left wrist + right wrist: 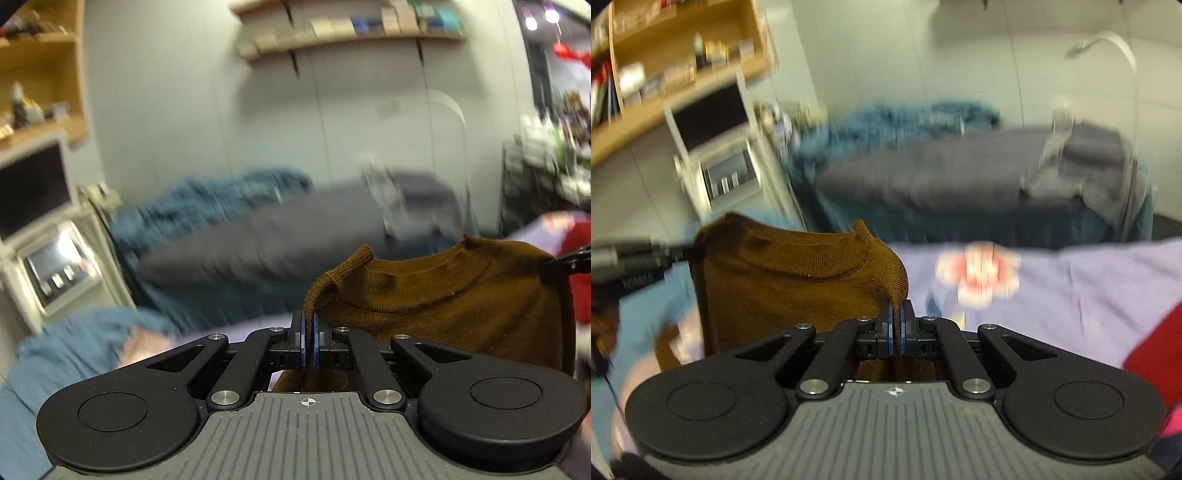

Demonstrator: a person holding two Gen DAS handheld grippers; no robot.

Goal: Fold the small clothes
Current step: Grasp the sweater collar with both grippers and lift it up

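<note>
A small brown knitted sweater (pixel 436 295) hangs stretched between both grippers, neck opening upward. My left gripper (pixel 307 332) is shut on its one shoulder; the cloth runs down between the blue pads. My right gripper (pixel 896 328) is shut on the other shoulder of the sweater (pixel 783 280). In the left wrist view the right gripper's tip (pixel 565 266) shows at the right edge, pinching the cloth. In the right wrist view the left gripper (pixel 683 253) shows at the left edge. The sweater is lifted off the surface; its lower part is hidden.
A lilac sheet (pixel 1071 295) with a red and white flower print (pixel 979 277) lies below. Blue cloth (pixel 66 354) lies at left, red cloth (pixel 1156 350) at right. Behind are a grey cushion (pixel 266 236), blue blanket (pixel 905 118), white cabinet (pixel 48 251), and wall shelves (pixel 351 33).
</note>
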